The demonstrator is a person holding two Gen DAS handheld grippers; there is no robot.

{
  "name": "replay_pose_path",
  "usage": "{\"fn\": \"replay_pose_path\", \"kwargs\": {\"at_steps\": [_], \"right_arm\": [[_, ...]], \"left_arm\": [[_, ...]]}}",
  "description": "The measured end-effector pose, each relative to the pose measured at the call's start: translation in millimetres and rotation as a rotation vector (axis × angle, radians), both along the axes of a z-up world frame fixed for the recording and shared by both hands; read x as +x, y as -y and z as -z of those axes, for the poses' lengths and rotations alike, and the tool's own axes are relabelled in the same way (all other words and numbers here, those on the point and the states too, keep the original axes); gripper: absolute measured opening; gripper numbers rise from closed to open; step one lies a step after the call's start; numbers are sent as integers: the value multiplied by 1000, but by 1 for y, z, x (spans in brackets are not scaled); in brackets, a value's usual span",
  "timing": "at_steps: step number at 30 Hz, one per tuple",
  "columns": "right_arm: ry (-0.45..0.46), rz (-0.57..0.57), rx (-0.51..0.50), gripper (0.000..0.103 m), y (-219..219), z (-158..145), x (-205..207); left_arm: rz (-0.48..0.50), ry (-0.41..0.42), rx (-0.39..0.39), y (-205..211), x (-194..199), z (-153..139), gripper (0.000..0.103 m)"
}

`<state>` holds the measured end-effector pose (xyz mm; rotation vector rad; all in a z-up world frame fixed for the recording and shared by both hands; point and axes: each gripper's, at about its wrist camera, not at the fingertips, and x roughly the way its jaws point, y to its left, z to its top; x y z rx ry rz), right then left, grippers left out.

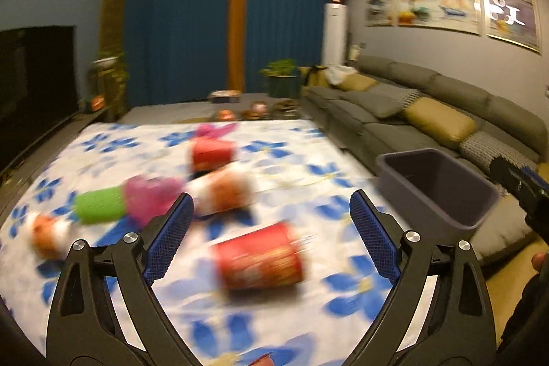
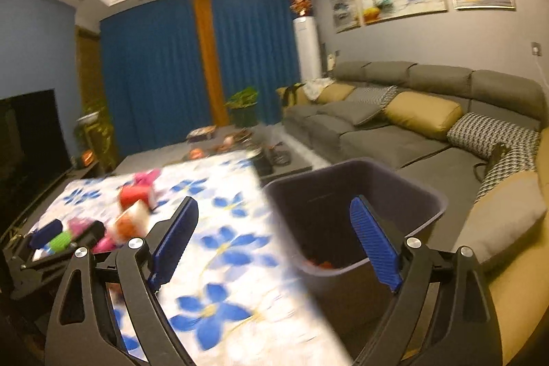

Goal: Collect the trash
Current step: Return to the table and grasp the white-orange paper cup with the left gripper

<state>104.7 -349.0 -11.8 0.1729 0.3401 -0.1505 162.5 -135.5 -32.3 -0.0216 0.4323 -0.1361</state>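
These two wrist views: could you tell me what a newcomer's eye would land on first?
The white tablecloth with blue flowers, strewn with trash: a red cup lies on its side nearest the open left claw. Off the table's right edge stands a dark bin, below the open right claw.

The counter (image 1: 103, 156) wears a white cloth printed with blue flowers with yellow centres. On it lie a red cup (image 1: 259, 256), a second red cup (image 1: 212, 153) farther off, an orange-and-white wrapper (image 1: 223, 191), and a green and pink piece (image 1: 130, 199). The bin (image 2: 360, 194) is dark purple-grey. Both tongs are black with blue ribbed pads (image 1: 372, 232). The curtains (image 1: 182, 33) are deep blue with an orange strip; the sofa (image 2: 429, 81) is grey with mustard cushions.
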Motion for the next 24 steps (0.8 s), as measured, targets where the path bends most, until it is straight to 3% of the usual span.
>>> {"fn": "replay_pose_path", "kwargs": {"at_steps": [10, 20, 24], "right_arm": [[-85, -164, -15, 87, -93, 30, 9], [-122, -236, -43, 87, -147, 45, 6], [-128, -246, -49, 87, -158, 47, 6]], "left_arm": [[-208, -3, 27, -125, -38, 8, 91], [-341, -14, 18, -227, -54, 18, 90], [-331, -44, -63, -263, -47, 24, 86]]}}
